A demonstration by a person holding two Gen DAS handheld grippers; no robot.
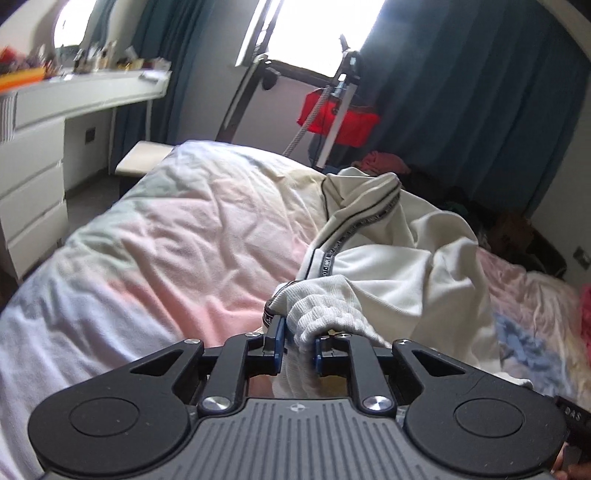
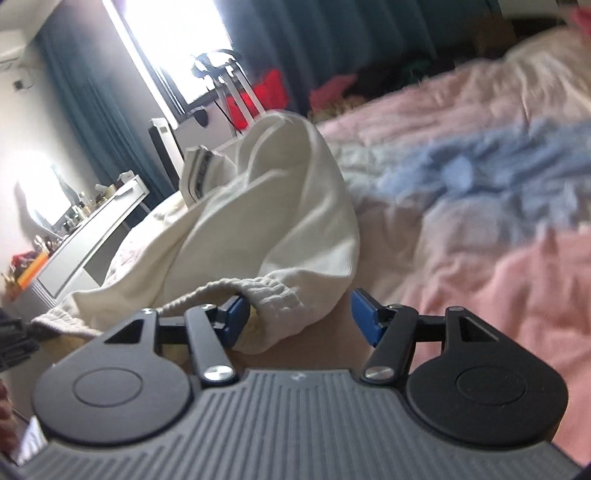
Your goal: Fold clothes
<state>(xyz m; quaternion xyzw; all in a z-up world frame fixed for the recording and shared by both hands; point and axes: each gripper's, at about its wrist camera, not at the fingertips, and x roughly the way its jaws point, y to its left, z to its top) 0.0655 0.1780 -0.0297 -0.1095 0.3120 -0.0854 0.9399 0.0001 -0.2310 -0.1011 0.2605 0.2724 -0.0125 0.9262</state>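
A cream-white garment (image 1: 399,251) with dark printed tape along its seams lies heaped on a bed (image 1: 166,240) spread with a pink, white and pale-blue cover, its ribbed cuff end drawn to the bed's near edge. The left tool (image 1: 298,345) is nearly closed, its blue pads (image 1: 277,336) pinching the bunched ribbed cuff, which fills the narrow gap between them. The right tool (image 2: 299,317) stands about half open over the same bed: another ribbed edge of the garment (image 2: 266,221) drapes across its left blue pad (image 2: 236,317), while the right pad (image 2: 364,317) sits clear of the cloth, with bed cover showing in the gap. Beyond the bed's far end stand teal curtains (image 1: 461,92) and a bright window (image 1: 317,33); to the bed's left side is a white worktop (image 1: 85,92) crowded with small bottles.
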